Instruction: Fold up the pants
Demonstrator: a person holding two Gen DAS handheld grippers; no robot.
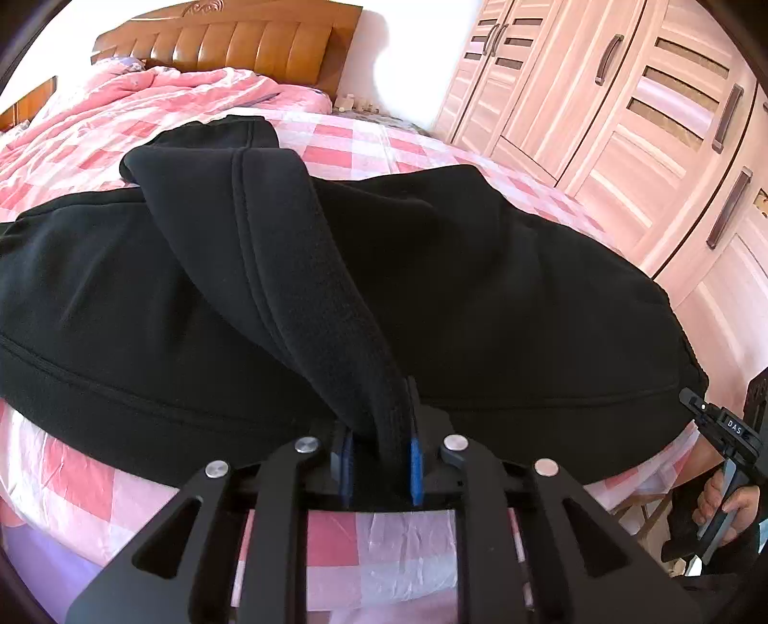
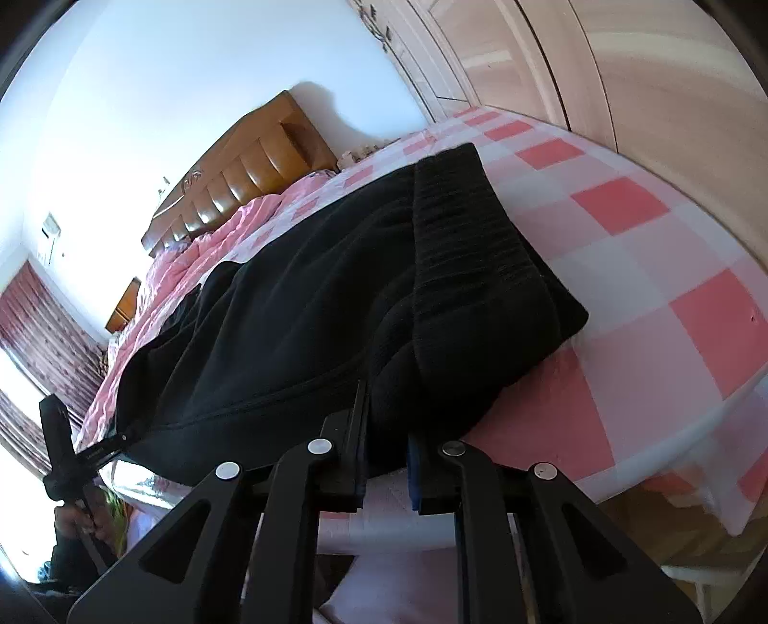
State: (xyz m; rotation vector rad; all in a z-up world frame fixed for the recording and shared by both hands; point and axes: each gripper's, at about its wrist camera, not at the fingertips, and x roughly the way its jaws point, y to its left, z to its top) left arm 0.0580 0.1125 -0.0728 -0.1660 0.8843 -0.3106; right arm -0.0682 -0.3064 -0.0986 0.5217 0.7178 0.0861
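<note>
Pants [image 1: 432,288] of black fleece lie across the near edge of the bed [image 1: 365,144], directly ahead of both sets of fingers.

Left wrist view: the left gripper [image 1: 381,461] has its jaws drawn narrow on a strip of the black fabric. The strip rises from between the blue pads [image 1: 415,468] and runs up and away to the left as a folded-over leg with a visible seam, lying on top of the rest of the garment. Beyond the fingertips, the pink checked sheet, a rumpled pink quilt [image 1: 158,91] and a wooden headboard [image 1: 240,43] appear. To the right of the fingers stands a wardrobe [image 1: 638,110] with dark handles. At the far right edge, the right gripper [image 1: 696,408] meets the garment's edge, with the person's hand [image 1: 725,499] on its handle.

Right wrist view: the right gripper [image 2: 386,461] is likewise closed narrow on the garment's near edge, with cloth between its fingers. Only this view shows the ribbed waistband [image 2: 480,259], which runs away from the fingertips and lies flat on the sheet to their right. Only this view shows red curtains [image 2: 43,331] at far left. Left of the fingers, the left gripper [image 2: 115,444] touches the garment's hem line; whether its jaws are closed cannot be told from here.
</note>
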